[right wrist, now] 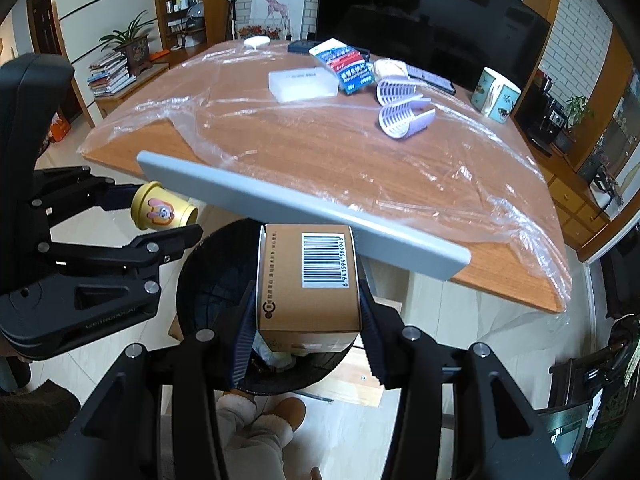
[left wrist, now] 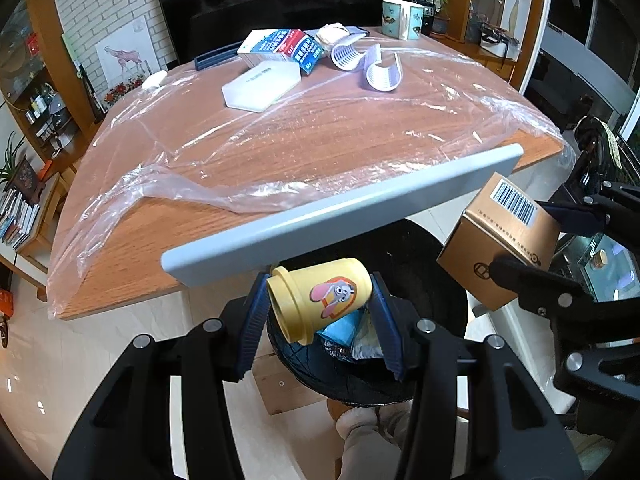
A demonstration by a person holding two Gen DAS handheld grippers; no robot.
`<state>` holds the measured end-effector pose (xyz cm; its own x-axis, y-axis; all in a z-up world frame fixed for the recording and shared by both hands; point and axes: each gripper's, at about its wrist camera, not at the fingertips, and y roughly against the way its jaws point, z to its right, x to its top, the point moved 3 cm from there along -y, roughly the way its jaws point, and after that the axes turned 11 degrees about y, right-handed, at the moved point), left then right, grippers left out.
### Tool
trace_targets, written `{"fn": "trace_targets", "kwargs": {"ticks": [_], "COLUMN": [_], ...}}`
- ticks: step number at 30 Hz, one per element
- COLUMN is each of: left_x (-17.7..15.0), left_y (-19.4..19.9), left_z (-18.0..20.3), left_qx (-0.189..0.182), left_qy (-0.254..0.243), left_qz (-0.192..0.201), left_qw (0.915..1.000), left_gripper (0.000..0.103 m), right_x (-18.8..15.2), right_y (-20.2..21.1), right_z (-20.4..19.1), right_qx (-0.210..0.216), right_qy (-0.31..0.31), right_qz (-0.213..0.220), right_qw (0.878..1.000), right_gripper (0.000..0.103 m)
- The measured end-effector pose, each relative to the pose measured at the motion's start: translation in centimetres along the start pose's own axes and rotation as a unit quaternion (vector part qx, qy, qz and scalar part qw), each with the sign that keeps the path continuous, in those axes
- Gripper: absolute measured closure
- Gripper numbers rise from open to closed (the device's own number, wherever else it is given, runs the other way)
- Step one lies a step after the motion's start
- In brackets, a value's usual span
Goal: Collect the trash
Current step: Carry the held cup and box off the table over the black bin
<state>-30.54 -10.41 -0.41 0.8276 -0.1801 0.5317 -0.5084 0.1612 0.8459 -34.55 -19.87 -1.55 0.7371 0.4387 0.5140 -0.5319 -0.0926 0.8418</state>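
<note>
Pinching the yellow cup (left wrist: pixel 320 300) and cardboard box (right wrist: pixel 308 280) over the bin (right wrist: pixel 208 280), you leave table litter (right wrist: pixel 394 120) uncollected.

The left black two-finger gripper (left wrist: pixel 320 320) is a matte plastic frame of angular linkage arms joined by round silver screws, its fingers faced with dark blue ribbed pads (left wrist: pixel 252 328). The right black two-finger gripper (right wrist: pixel 308 328) matches it — same silver screws, same blue ribbed pads (right wrist: pixel 242 344). Below, the person wears light grey trousers (right wrist: pixel 256 448) and tan fleece-lined slippers (right wrist: pixel 286 414)
</note>
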Motion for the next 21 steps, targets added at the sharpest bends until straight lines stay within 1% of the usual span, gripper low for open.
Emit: {"fn": "trace_targets", "kwargs": {"ticks": [8,21], "left_x": [-0.5,-0.8], "left_y": [-0.9,-2.0], "left_z": [-0.1,0.3], "left_qx": [-0.006,-0.007], "left_qy": [0.003,-0.001], "left_qz": [-0.012,-0.019], "left_qw": [0.9999,0.9998], "left_gripper": [0.052,0.052], "right_x": [-1.1,-1.8], "right_y": [-1.6,-3.9], "right_z": [0.1,-0.3], "right_qx": [0.012,0.023], "right_qy": [-0.011,-0.016], "right_qz": [-0.02,-0.046], "right_qw": [1.0,0.999], "right_gripper": [0.056,0.056]}}
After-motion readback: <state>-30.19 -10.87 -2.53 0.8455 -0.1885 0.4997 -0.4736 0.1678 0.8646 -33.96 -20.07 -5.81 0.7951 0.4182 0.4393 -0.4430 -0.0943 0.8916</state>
